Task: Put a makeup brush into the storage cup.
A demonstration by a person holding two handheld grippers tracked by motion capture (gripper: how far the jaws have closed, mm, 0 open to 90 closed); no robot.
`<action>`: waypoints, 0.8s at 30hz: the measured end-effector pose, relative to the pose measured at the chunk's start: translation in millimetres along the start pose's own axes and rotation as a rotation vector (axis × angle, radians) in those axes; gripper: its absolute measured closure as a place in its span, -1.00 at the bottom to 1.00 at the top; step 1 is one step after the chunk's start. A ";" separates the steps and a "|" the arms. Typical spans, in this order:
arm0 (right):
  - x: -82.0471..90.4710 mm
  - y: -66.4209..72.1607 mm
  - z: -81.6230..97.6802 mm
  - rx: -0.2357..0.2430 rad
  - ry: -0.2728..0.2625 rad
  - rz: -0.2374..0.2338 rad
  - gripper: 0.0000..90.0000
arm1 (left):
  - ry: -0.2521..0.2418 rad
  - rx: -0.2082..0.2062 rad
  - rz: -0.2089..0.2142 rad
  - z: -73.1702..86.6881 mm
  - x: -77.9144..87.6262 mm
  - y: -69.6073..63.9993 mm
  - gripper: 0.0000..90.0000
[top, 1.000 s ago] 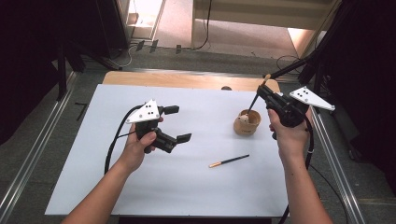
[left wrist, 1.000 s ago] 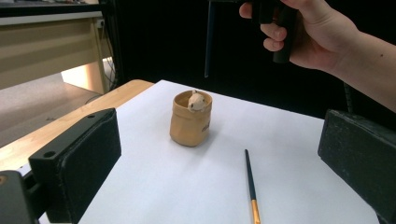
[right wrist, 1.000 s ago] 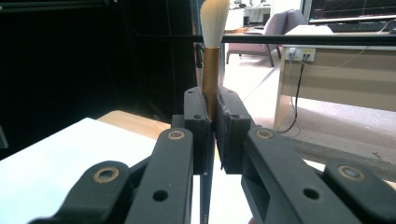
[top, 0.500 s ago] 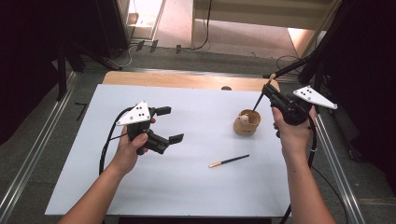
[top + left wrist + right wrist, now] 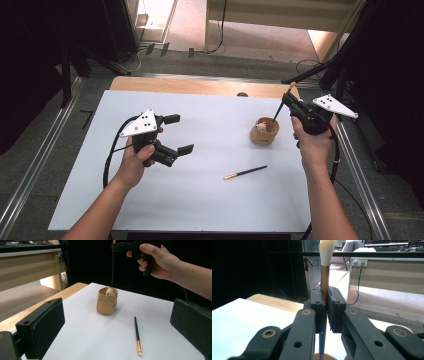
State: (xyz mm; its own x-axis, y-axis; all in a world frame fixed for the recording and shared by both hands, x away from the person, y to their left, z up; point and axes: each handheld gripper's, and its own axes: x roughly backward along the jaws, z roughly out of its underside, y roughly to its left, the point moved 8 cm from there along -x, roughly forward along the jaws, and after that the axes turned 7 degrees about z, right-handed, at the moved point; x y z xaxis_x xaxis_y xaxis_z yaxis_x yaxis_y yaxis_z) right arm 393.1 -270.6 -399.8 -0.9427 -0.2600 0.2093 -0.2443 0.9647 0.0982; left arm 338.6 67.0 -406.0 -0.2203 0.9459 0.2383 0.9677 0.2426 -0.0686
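High view looks down on a white sheet (image 5: 200, 200) spread over a wooden table (image 5: 200, 85), with a person's two forearms coming in from the bottom edge. At the right, the right gripper (image 5: 289, 100) is clamped on a paintbrush (image 5: 278, 109), which hangs with its dark handle pointing down over a small tan pot (image 5: 265, 131) that stands on the sheet just beside that hand. Right gripper view confirms the grip: the jaws press together on the brush (image 5: 325, 277) at its brown collar, the white bristles standing up above them and the blue-black handle running down between them toward the pot's rim (image 5: 322, 356). From the left gripper view the handle's lower end seems to hover just above the pot (image 5: 107, 301), apart from it, though the dark background makes the tip hard to fix. A small pale figure (image 5: 109, 291) sits in the pot's mouth. A second brush (image 5: 245, 172) lies flat on the sheet, nearer the person than the pot, its orange end toward the left. The left gripper (image 5: 178, 134) is held above the sheet well to the left, its jaws spread wide with nothing between them.
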 end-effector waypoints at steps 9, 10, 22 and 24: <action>-8.4 -5.2 17.9 -0.013 0.020 0.012 0.89 | -0.011 0.023 -0.018 7.8 6.3 2.4 -1.00; -9.0 -5.5 19.2 -0.012 0.024 0.013 0.89 | -0.012 0.020 -0.021 8.4 7.6 3.4 -1.00; -14.7 -5.8 29.9 0.007 0.025 0.020 0.89 | -0.014 0.035 -0.056 19.0 24.4 6.9 -1.00; -14.7 -7.3 33.1 -0.003 0.026 0.021 0.89 | -0.013 0.039 -0.060 21.1 27.5 7.5 -1.00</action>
State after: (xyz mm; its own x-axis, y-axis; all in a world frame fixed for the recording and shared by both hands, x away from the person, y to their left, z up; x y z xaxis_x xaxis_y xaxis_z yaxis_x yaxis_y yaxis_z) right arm 401.2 -272.4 -435.8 -0.9413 -0.2408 0.2364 -0.2239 0.9698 0.0964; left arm 337.2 99.4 -420.4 -0.2794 0.9321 0.2307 0.9473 0.3068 -0.0926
